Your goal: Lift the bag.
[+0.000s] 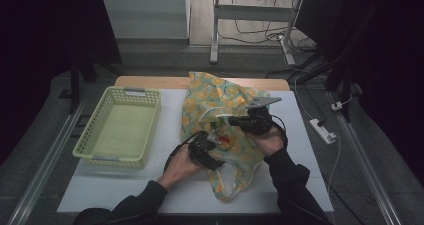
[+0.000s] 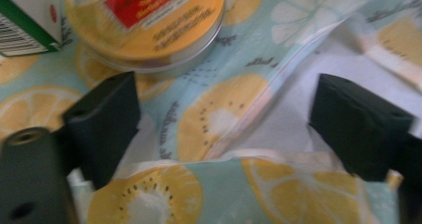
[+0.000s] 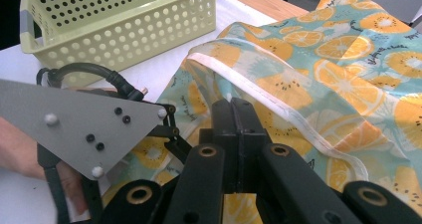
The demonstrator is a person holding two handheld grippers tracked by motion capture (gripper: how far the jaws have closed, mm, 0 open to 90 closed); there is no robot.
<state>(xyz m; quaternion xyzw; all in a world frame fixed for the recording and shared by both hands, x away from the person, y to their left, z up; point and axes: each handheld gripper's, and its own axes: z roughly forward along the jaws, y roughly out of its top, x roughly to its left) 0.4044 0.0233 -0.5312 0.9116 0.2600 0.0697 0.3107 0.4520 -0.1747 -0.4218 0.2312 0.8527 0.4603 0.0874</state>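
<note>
A teal bag printed with orange slices lies on the white table, its mouth facing the person. My right gripper is shut on the bag's upper rim and holds the mouth up; its closed jaws meet just below the white hem. My left gripper sits low at the mouth, open, with the lower hem between its jaws and no pad pressing on it. Inside the bag lie a round yellow tin with a red label and a green and white box.
An empty pale green basket with perforated walls stands on the left of the table. The left gripper's grey plate and cable sit close beside the right gripper. Cables and a power strip lie on the floor to the right.
</note>
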